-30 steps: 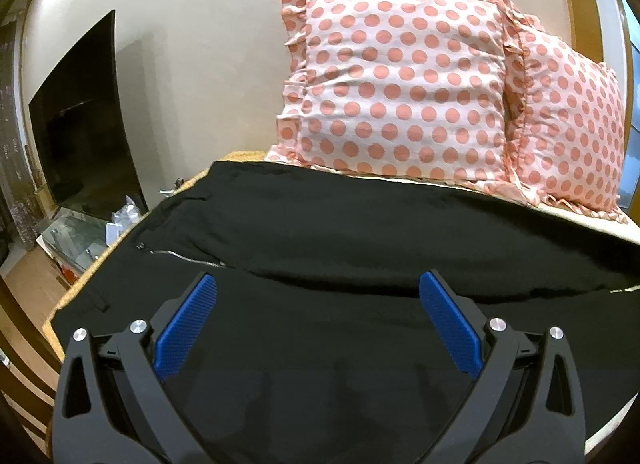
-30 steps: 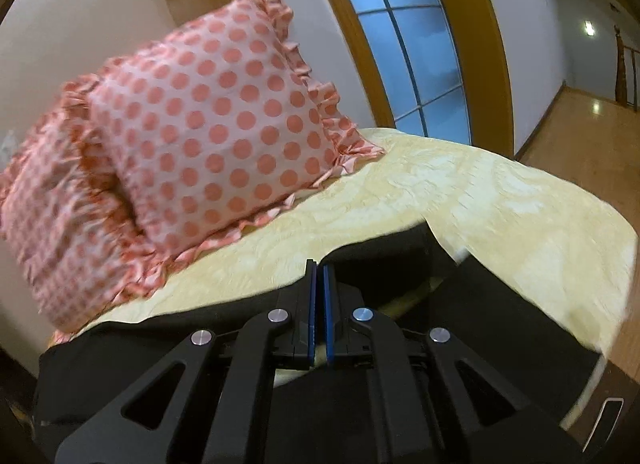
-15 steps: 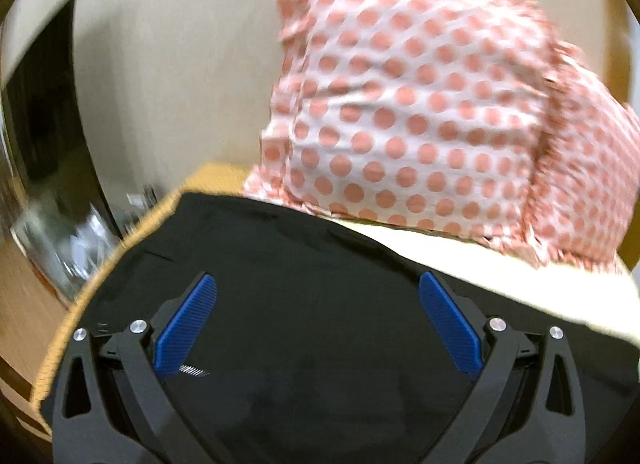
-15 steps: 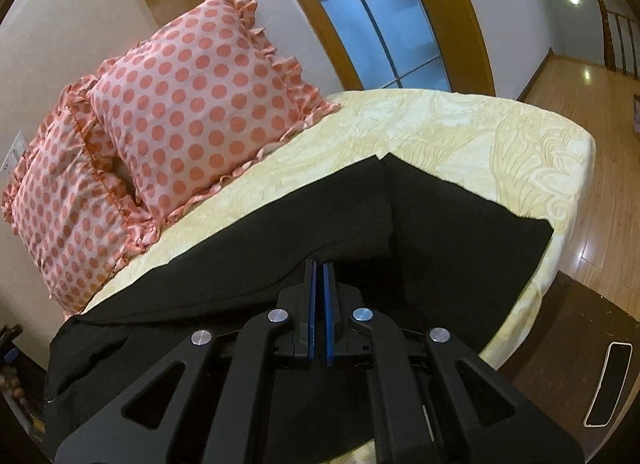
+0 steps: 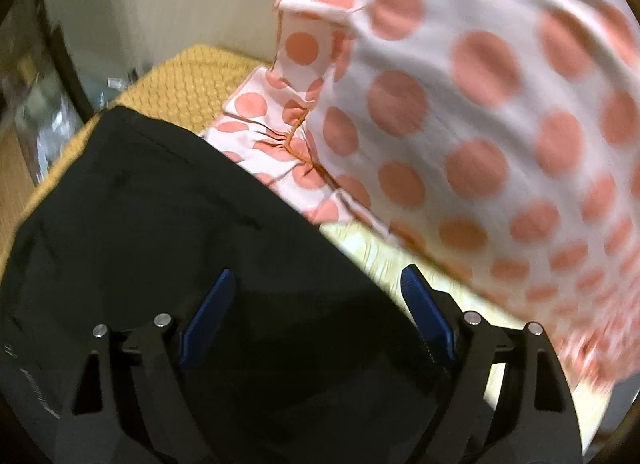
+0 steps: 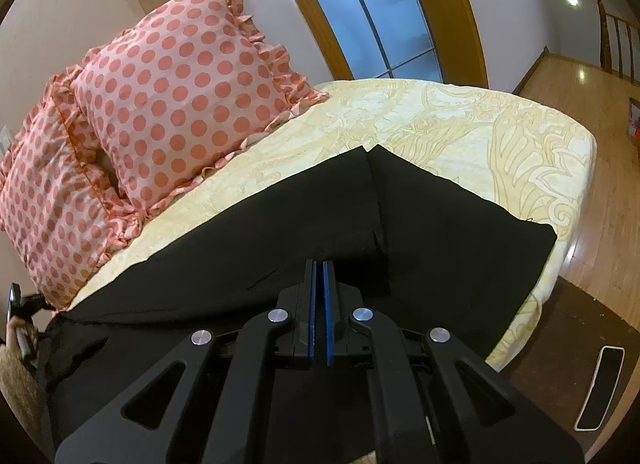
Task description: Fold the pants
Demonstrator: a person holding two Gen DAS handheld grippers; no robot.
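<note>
Black pants (image 6: 440, 232) lie spread on the cream bed; the two leg ends reach toward the bed's right edge. In the left wrist view the waist end of the pants (image 5: 160, 224) fills the lower left. My left gripper (image 5: 316, 284) is open, its blue pads wide apart low over the pants' far edge. My right gripper (image 6: 319, 264) has its blue pads pressed together with black cloth bunched at the tips; it looks shut on a fold of the pants.
Two pink polka-dot pillows (image 6: 180, 104) lean at the head of the bed; one pillow (image 5: 480, 124) is close ahead of the left gripper. A cream patterned bedspread (image 6: 460, 124), a mustard knit cover (image 5: 188, 84), wood floor (image 6: 600, 104) and a phone-like object (image 6: 600, 388) on the floor.
The left gripper moved forward and right toward the pillow, staying open. The right gripper stayed shut and rose back, so more of the pants legs show.
</note>
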